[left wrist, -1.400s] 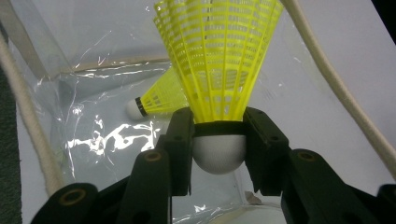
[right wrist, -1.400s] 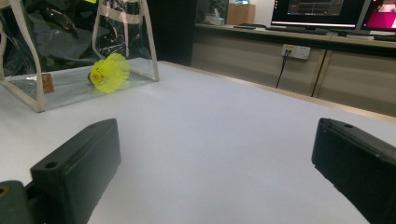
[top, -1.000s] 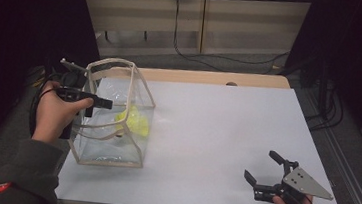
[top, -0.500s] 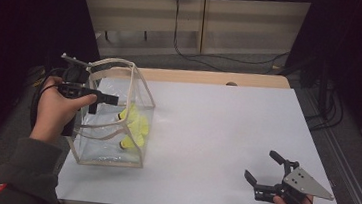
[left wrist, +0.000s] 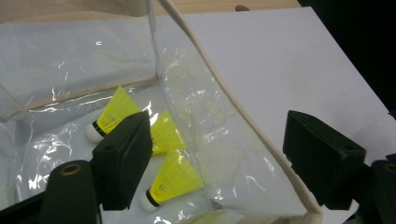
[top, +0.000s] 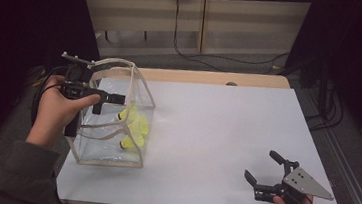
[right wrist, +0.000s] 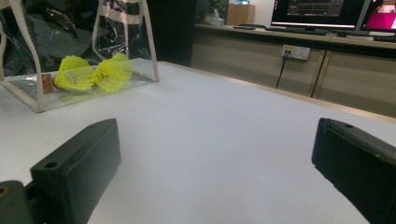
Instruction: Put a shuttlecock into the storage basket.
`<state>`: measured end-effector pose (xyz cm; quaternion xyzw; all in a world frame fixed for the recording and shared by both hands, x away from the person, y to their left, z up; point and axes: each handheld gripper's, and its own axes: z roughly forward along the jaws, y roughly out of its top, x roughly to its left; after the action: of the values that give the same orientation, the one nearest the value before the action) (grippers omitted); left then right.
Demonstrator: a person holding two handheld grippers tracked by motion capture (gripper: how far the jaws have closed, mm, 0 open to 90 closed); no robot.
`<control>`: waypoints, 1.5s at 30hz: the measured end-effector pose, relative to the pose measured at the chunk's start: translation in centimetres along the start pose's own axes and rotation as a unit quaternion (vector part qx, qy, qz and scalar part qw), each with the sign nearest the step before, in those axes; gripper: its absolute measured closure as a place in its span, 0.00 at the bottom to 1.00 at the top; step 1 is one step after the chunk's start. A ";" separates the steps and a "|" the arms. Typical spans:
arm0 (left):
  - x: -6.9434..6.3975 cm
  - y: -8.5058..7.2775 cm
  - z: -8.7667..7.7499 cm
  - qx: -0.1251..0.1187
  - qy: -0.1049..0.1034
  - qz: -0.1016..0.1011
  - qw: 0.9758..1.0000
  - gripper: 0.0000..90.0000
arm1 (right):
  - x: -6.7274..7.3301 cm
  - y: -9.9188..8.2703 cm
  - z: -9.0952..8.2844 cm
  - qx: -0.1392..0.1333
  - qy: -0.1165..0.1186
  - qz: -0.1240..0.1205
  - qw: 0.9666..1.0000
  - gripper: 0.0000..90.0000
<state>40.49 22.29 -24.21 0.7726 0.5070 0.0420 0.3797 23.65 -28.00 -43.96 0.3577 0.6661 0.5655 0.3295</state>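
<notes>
At left of the high view, the left hand-held gripper [top: 111, 100], jaws just opened wide and empty, hovers over the clear plastic bag [top: 140, 90] holding yellow shuttlecocks [top: 134, 127] on the white bench [top: 216, 130], so withdrawing likely follows.

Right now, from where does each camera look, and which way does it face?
High view: above the person's side, facing forward and down on the table; both hands show, with the left tool and right tool.
Left gripper view: on the left tool, looking down into the clear bag at yellow shuttlecocks; both jaws show.
Right gripper view: low over the table, facing the bag; jaws wide apart.
All share bag and shuttlecocks.
</notes>
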 end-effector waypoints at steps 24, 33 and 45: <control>-3.1 0.5 1.1 -0.009 -0.029 0.047 0.998 0.19 | 0.0 0.1 -0.1 -0.002 0.000 0.001 1.000 0.01; -4.4 0.5 1.9 -0.009 -0.051 0.064 0.997 0.19 | 0.0 0.1 -0.2 -0.002 0.000 0.000 1.000 0.01; -5.8 0.3 2.8 -0.007 -0.077 0.086 0.993 0.17 | -0.1 0.1 -0.2 -0.003 -0.001 -0.002 1.000 0.01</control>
<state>39.16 16.02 -24.18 0.8116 0.4077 0.0189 0.4181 23.49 -28.16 -43.79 0.3557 0.6651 0.5662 0.3325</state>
